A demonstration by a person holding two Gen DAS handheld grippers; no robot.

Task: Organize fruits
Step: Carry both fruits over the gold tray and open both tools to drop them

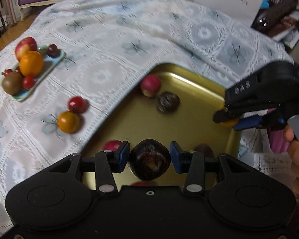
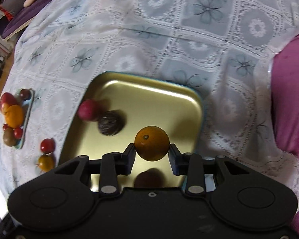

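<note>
Currently, both grippers hover over the gold tray [image 2: 191, 107], each carrying one fruit. The left gripper [image 1: 149, 155] has its blue pads [image 1: 122, 155] pressed against a dark round fruit [image 1: 149, 162], held above the tray's near end. The right gripper [image 2: 151, 153] pinches a small orange [image 2: 151, 143] over the tray's centre-right; the right-hand pad appears just apart from the skin (motion blur prevents certainty).

Already resting in the tray: a red fruit [image 2: 88, 110] touching a dark fruit [image 2: 109, 125] near the left wall. Outside it, on the tablecloth [image 2: 169, 39], lie a red fruit [image 2: 47, 145] and a yellow-orange fruit [image 2: 46, 162], with a small blue dish [image 1: 57, 61] of mixed fruit further left.

Procedure for the step in hand, judged to be placement:
1. Lower each gripper until the fruit nearly touches the tray floor before releasing; round fruit dropped on smooth metal is likely to roll.
2. Release over bare floor, well apart from the resting pair.
3. Spread the jaws slowly and withdraw straight upward.
</note>
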